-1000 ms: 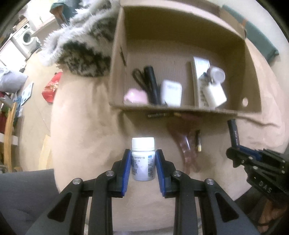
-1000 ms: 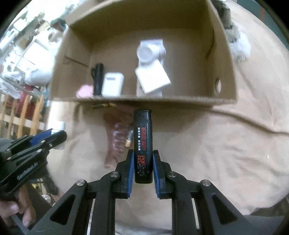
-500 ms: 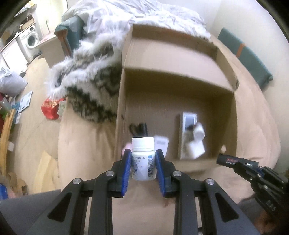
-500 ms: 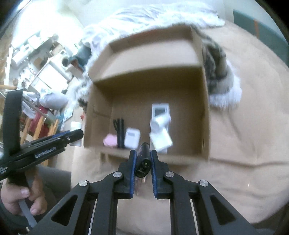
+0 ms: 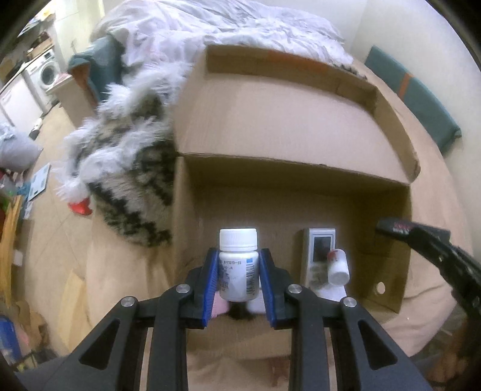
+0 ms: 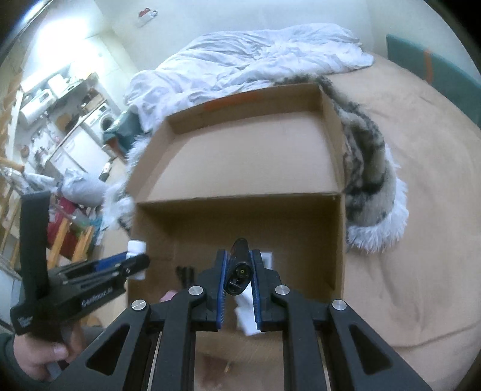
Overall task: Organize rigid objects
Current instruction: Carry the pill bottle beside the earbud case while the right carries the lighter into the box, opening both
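Note:
My left gripper (image 5: 239, 252) is shut on a white pill bottle (image 5: 238, 270) with a white cap, held upright over the near left part of an open cardboard box (image 5: 300, 195). My right gripper (image 6: 239, 254) is shut on a black lighter (image 6: 239, 270), seen end on, above the box's (image 6: 240, 216) near wall. Each view shows the other tool: the right gripper (image 5: 421, 237) with the lighter (image 5: 393, 226) at the right, the left gripper (image 6: 132, 260) with the bottle (image 6: 136, 246) at the left.
In the box lie a grey remote (image 5: 320, 243), a small white bottle (image 5: 338, 266), black items (image 6: 185, 272) and a white case (image 6: 246, 312). A furry blanket (image 5: 120, 168) lies against the box's left side, a white duvet (image 5: 225, 27) behind it. A hand (image 6: 39, 361) holds the left tool.
Both grippers have risen and moved forward over the box with their loads. The lighter has tipped so its end faces the camera. The items on the bed before the box have left view.

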`<control>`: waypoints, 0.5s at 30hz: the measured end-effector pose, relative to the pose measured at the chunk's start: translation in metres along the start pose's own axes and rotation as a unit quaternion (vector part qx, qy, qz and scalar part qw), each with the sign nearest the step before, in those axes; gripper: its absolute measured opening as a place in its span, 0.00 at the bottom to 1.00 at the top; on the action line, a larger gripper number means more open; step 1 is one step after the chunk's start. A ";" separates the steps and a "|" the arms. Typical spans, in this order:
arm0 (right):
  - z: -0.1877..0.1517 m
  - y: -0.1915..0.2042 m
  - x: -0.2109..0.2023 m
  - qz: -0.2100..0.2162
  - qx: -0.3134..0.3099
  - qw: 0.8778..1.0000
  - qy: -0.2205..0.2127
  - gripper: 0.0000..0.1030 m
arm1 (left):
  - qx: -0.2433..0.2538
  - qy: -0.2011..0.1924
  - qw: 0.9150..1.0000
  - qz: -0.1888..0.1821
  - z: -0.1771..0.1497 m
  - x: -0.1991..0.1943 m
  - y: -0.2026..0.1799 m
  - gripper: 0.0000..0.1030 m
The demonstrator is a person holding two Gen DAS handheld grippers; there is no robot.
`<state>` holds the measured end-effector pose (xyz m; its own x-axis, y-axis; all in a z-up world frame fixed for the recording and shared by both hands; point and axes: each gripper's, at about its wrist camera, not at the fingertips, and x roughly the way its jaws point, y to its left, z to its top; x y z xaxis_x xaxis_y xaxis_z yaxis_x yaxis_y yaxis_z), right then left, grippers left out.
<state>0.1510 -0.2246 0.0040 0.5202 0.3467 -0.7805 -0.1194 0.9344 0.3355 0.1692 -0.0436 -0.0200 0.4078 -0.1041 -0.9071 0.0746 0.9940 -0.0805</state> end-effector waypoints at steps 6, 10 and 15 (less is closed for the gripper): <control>-0.017 -0.034 0.039 -0.025 0.052 0.998 0.007 0.15 | 0.005 0.000 1.000 0.006 -0.006 0.032 0.002 0.23; -0.017 -0.041 0.053 -0.029 0.064 0.997 0.026 0.12 | -0.020 0.025 0.999 -0.015 -0.005 0.045 0.005 0.24; -0.014 -0.034 0.062 -0.034 0.048 0.998 0.032 0.12 | -0.004 0.021 1.000 -0.006 -0.009 0.048 0.000 0.24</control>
<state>0.1752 -0.2333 -0.0632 0.4688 0.2908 -0.8341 -0.0026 0.9447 0.3278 0.1808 -0.0486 -0.0672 0.3687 -0.1143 -0.9225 0.0711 0.9930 -0.0946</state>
